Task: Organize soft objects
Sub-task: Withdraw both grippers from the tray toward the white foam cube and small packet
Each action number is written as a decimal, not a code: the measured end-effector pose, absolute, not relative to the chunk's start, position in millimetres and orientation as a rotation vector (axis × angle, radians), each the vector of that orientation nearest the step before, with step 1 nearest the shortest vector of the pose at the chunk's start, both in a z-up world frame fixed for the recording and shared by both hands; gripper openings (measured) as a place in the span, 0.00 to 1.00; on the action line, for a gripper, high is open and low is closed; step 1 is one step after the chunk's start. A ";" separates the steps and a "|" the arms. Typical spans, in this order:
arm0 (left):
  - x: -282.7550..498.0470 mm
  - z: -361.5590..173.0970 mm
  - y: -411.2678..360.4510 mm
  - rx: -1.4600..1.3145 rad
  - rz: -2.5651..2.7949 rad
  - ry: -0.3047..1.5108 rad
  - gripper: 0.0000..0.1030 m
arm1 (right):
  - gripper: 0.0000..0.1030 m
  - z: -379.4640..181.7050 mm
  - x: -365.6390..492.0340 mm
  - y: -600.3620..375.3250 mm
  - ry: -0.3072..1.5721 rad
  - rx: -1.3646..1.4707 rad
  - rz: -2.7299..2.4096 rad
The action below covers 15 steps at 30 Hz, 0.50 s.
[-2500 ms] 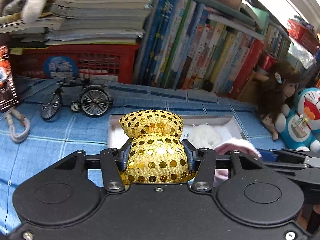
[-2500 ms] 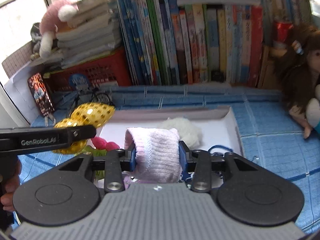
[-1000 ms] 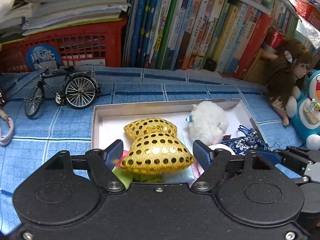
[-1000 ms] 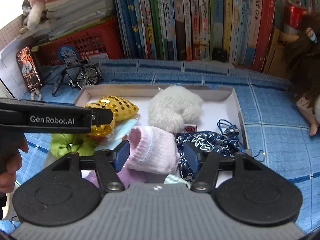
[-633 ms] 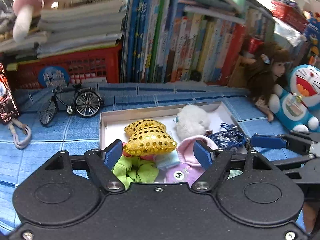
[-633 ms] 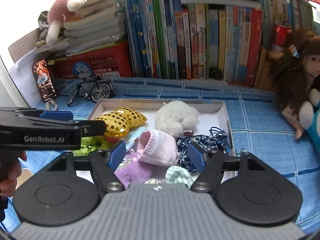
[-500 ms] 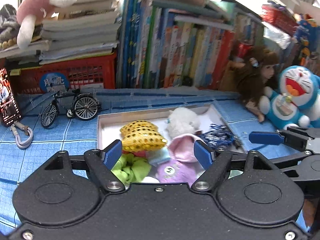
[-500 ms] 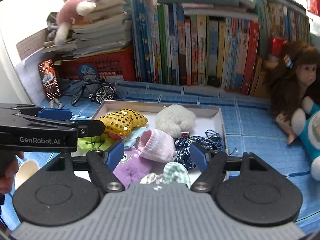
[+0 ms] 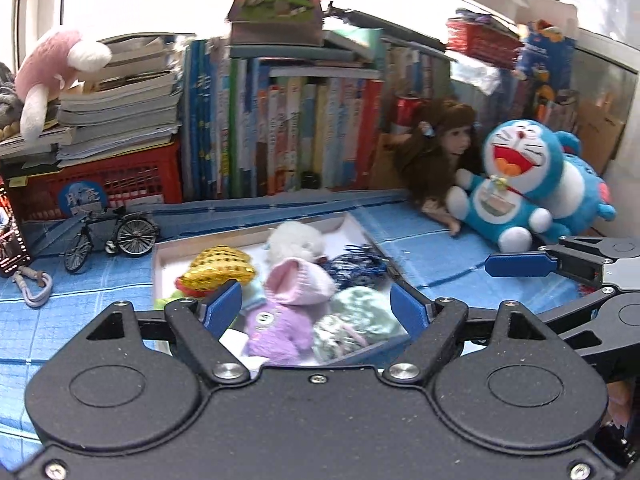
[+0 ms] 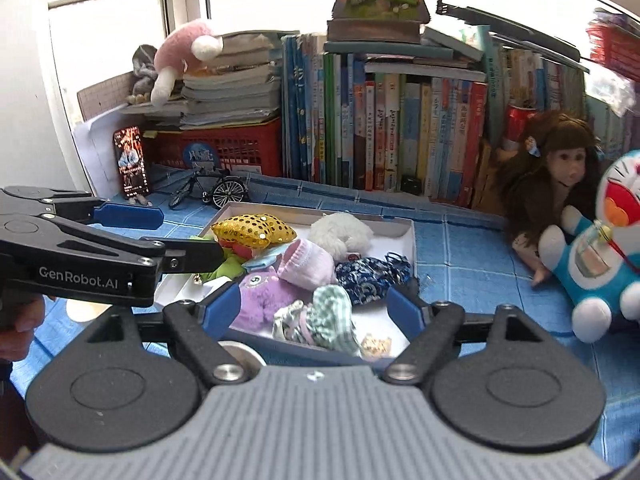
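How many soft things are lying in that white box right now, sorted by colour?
Gold: 1, sequin pouch
White: 1, fluffy toy
Pink: 1, knit hat
Purple: 1, plush
Navy patterned: 1, cloth pouch
Green-checked: 1, fabric piece
Bright green: 1, item
Light blue: 1, small piece
Total: 8 in the white box

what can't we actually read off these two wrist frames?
- White box, near edge: hidden by each hand-held gripper's body in both views.
- Green soft item: the left hand-held gripper crosses it in the right wrist view; mostly behind a pad in the left.
- Box contents, left wrist view: motion-blurred; the gold sequin pouch lacks detail.
- Book spines: print too small.
- Right hand-held gripper: one finger shows in the left view.
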<state>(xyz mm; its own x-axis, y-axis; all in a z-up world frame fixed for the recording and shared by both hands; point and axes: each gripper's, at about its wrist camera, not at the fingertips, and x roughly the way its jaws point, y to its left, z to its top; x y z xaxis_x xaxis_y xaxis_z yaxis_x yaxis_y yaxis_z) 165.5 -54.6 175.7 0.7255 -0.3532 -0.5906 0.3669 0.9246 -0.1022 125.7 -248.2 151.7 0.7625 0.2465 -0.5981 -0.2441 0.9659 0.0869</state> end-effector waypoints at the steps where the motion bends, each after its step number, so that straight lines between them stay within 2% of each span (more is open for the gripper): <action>1: 160.1 176.5 -57.7 0.022 -0.408 0.644 0.78 | 0.86 152.0 118.4 -253.3 0.638 0.008 0.255; 5: 133.1 177.5 -69.6 0.021 -0.450 0.606 0.80 | 0.91 142.1 83.9 -278.2 0.564 0.031 0.201; 15: 85.9 155.3 -120.0 0.076 -0.579 0.626 0.81 | 0.92 95.6 32.4 -334.1 0.557 0.079 0.022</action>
